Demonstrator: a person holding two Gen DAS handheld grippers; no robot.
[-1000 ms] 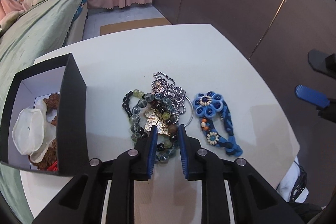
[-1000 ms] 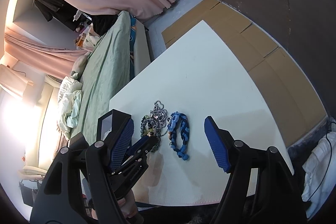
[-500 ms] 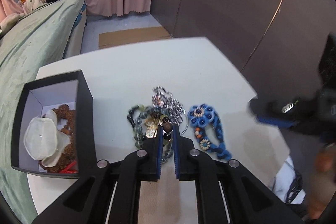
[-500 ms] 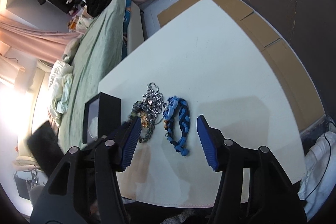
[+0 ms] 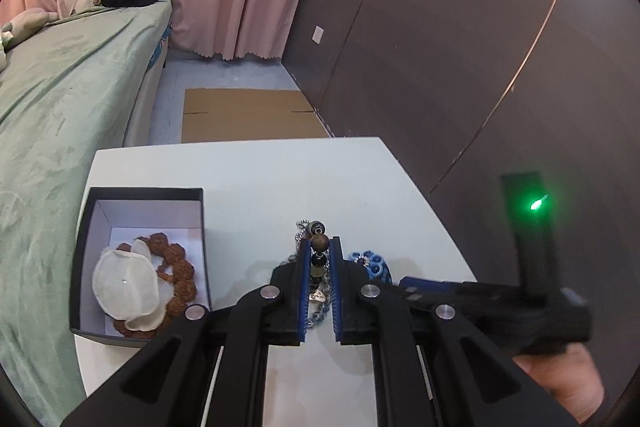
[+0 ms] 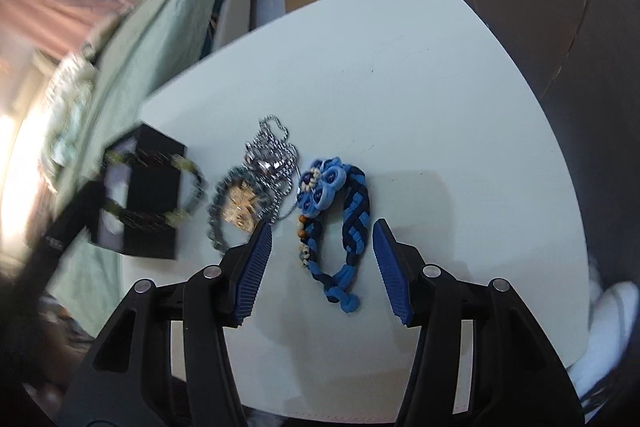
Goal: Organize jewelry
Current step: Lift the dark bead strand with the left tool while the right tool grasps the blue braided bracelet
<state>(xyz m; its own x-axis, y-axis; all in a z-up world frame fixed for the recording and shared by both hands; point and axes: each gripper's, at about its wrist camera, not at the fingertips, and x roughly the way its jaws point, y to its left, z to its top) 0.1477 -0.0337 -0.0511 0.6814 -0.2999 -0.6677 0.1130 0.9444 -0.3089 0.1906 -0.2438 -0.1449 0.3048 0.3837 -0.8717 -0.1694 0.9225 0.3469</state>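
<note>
The left gripper [image 5: 319,269] is clenched on a bead bracelet [image 5: 319,259]; it should go left, probably into the black box [image 5: 202,235]. The right gripper [image 6: 322,267], jaws closing but unclamped, straddles the blue braided bracelet [image 6: 352,227] on the table [image 6: 440,107].

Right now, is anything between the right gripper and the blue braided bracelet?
Nothing visible. The right gripper hangs with closing jaws either side of the blue braided bracelet; the silver chain lies apart, beside it.
</note>
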